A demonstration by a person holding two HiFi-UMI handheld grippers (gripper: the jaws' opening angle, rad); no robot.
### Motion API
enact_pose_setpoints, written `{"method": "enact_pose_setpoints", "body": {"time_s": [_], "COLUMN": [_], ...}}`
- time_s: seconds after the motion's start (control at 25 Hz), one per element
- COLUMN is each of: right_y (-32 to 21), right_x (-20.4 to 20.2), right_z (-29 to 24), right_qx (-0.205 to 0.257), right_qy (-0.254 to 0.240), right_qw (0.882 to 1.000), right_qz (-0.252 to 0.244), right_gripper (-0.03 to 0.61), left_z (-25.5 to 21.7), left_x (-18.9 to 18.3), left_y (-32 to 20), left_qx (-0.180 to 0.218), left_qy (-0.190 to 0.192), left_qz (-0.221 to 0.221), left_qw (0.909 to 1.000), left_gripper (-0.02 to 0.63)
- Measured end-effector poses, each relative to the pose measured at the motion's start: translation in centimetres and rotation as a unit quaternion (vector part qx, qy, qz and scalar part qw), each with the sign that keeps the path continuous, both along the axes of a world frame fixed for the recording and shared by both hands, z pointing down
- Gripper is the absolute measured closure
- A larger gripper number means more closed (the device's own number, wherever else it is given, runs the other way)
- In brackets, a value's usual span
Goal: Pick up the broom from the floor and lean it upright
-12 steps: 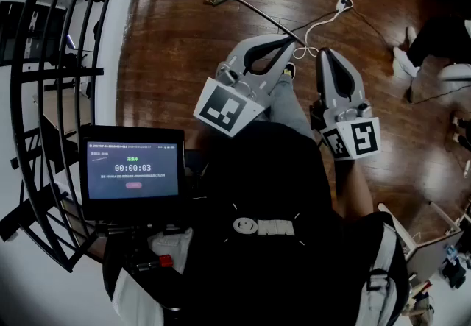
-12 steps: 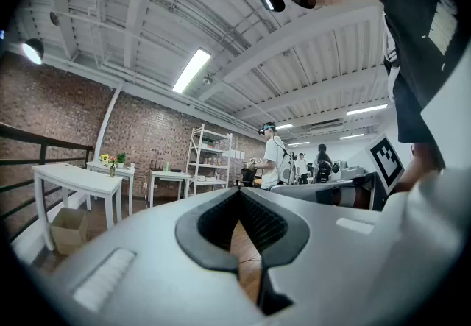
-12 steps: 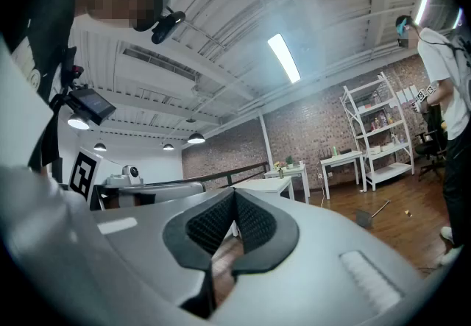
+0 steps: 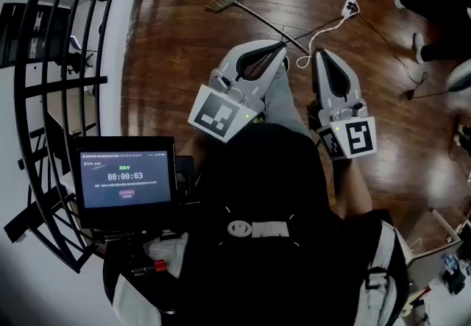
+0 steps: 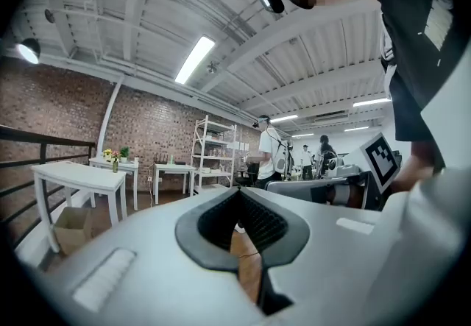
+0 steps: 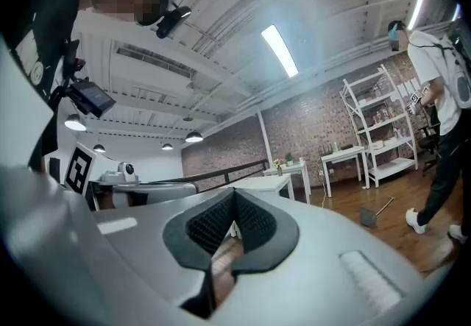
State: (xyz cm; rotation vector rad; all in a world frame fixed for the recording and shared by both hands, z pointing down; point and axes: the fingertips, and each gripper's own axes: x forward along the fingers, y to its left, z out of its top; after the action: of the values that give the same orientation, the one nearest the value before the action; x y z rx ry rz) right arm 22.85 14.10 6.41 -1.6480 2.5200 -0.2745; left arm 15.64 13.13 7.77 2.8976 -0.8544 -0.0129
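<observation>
Floorboards point(image 4: 176, 52) bear broom point(image 4: 257, 17), cable point(image 4: 324, 26) seemingly crossing it.

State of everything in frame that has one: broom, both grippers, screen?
broom: lying flat on the wood floor, not held, ahead of both grippers
left gripper: shut, nothing between the jaws
right gripper: shut, nothing between the jaws
screen: on, showing a timer
</observation>
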Motion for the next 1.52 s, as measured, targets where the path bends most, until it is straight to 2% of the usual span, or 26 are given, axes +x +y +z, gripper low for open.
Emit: {"method": "enact_pose_setpoints", "body": {"time_s": [0.16,0.28,0.4,0.52,0.64,0.76,0.88,0.96,1.04,1.16,1.28,1.4,1.52], "right_y": [-4.6,-4.8,-0.5,4.2,6.1,11.4,18.1,19.5,19.1,16.7,13.8,11.4,9.6], "right_x": [0.9,0.3,-1.2,-1.7,-3.7,-4.5,-4.0,-4.6,-5.8,-6.8,-6.1,-6.2,-7.4], "right_z": [3.1,5.3,6.1,6.9,6.7,2.0,-3.4,-4.3,-2.9,1.3,6.7,11.3,13.4], "right_qx": [-0.034,-0.05,-0.052,-0.054,-0.048,-0.042,-0.047,-0.058,-0.075,-0.112,-0.156,-0.203,-0.233], "right_qy": [-0.015,-0.018,-0.034,-0.026,-0.049,-0.065,-0.071,-0.072,-0.057,-0.038,-0.004,0.015,0.021], "right_qw": [0.999,0.999,0.998,0.998,0.998,0.997,0.996,0.995,0.995,0.992,0.987,0.979,0.972], "right_qz": [-0.003,-0.009,-0.004,0.009,0.003,0.004,0.017,0.022,0.024,0.032,0.023,0.018,0.017], "right_gripper": [0.574,0.574,0.574,0.574,0.574,0.574,0.574,0.574,0.574,0.574,0.574,0.574,0.574], "left_z": [1.9,2.5,2.9,3.6,3.1,-0.8,-4.4,-3.5,-0.2,5.8,11.6,17.0,20.4], "left_x": [0.3,-0.2,-0.9,-1.1,-2.8,-3.1,-2.0,-2.3,-3.6,-5.0,-4.1,-3.3,-3.8], "left_y": [-2.9,-2.6,-0.1,3.9,6.2,11.8,18.3,19.5,18.8,16.3,13.6,12.0,11.0], "left_qx": [-0.031,-0.039,-0.039,-0.038,-0.028,-0.02,-0.019,-0.016,-0.025,-0.059,-0.08,-0.098,-0.114], "left_qy": [-0.038,-0.062,-0.079,-0.094,-0.132,-0.157,-0.178,-0.211,-0.249,-0.297,-0.339,-0.358,-0.367], "left_qz": [-0.002,0.007,0.025,0.05,0.054,0.069,0.111,0.15,0.194,0.236,0.28,0.339,0.391], "left_qw": [0.9988,0.9973,0.9958,0.9936,0.9894,0.9849,0.9776,0.9658,0.9486,0.9233,0.8947,0.8643,0.8363], "left_gripper": [0.595,0.595,0.595,0.595,0.595,0.595,0.595,0.595,0.595,0.595,0.594,0.594,0.594]}}
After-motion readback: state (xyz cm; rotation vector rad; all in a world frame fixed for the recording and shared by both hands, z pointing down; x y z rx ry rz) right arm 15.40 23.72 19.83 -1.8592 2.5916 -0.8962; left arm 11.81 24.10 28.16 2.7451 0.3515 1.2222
